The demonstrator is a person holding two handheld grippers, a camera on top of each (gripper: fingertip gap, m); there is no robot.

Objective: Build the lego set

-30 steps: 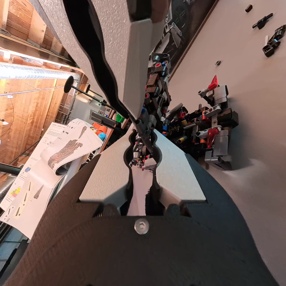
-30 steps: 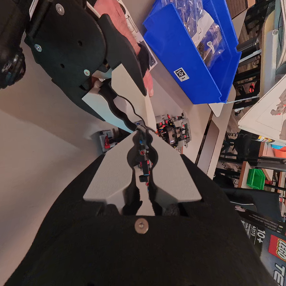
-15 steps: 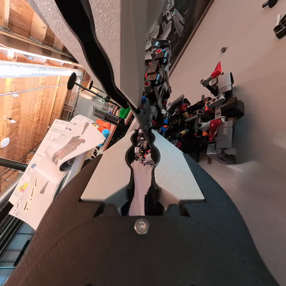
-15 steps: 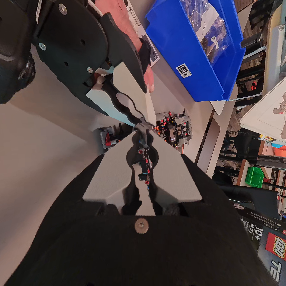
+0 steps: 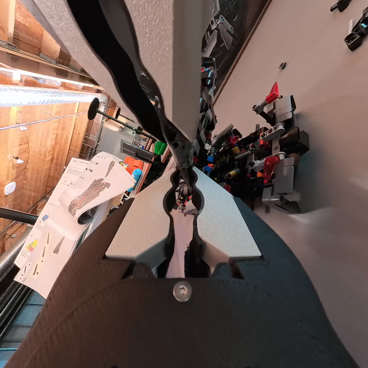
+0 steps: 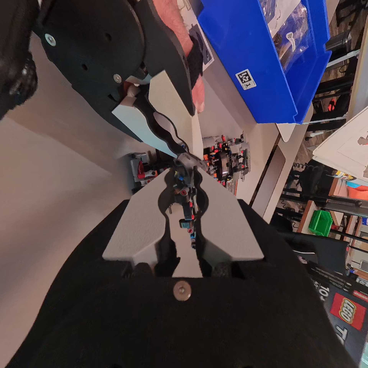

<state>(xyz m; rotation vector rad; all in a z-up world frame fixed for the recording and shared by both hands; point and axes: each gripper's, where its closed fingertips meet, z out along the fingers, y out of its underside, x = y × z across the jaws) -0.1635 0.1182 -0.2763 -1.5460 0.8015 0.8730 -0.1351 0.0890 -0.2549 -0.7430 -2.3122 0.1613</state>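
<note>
The right gripper (image 5: 179, 147) now presses closer over the left gripper (image 5: 184, 171), hiding more of the long lego subassembly (image 6: 186, 201).

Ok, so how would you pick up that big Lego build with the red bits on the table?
Probably by the stacked grey blocks at one end of the build, coming down from above the table. They look flat-sided and solid, while the red fins and thin grey beams stick out and could pop off.
</note>
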